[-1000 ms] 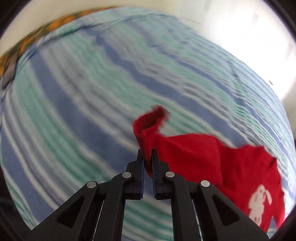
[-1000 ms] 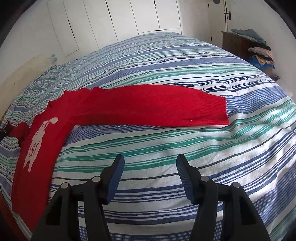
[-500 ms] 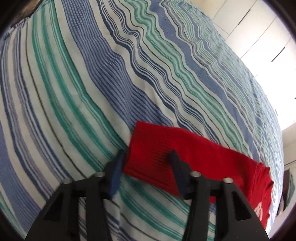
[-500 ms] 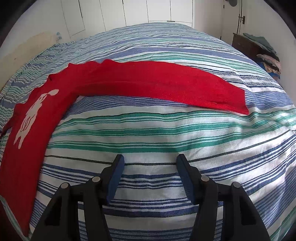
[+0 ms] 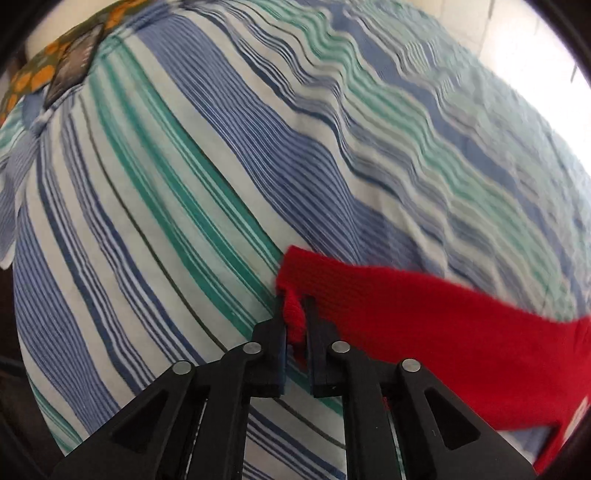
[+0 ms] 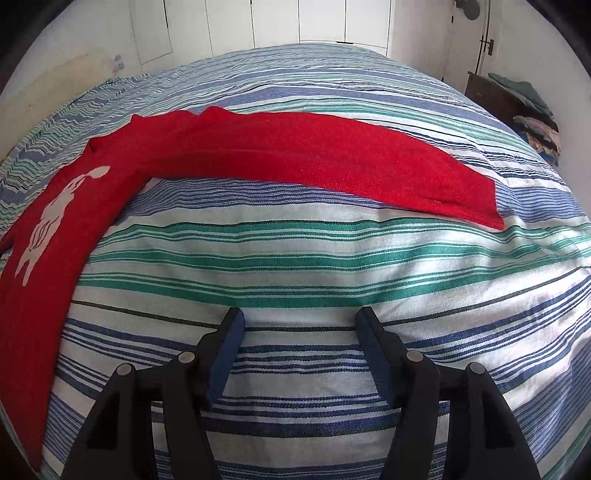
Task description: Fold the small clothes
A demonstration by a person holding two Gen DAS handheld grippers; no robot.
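A small red sweater (image 6: 288,155) with a white figure on its chest lies on the striped bed cover (image 6: 295,266). One sleeve stretches flat to the right in the right wrist view. My right gripper (image 6: 299,317) is open and empty, hovering over the cover well short of that sleeve. In the left wrist view my left gripper (image 5: 295,310) is shut on the cuff edge of the other sleeve of the sweater (image 5: 424,314), which trails off to the right.
White cupboard doors (image 6: 295,22) stand behind the bed. A dark cabinet with piled clothes (image 6: 524,99) stands at the right. A patterned orange and green cloth (image 5: 48,70) lies at the bed's far left edge in the left wrist view.
My left gripper was open around the sleeve cuff half a second ago and has now shut on it. My right gripper has moved a little closer to the flat sleeve, still open.
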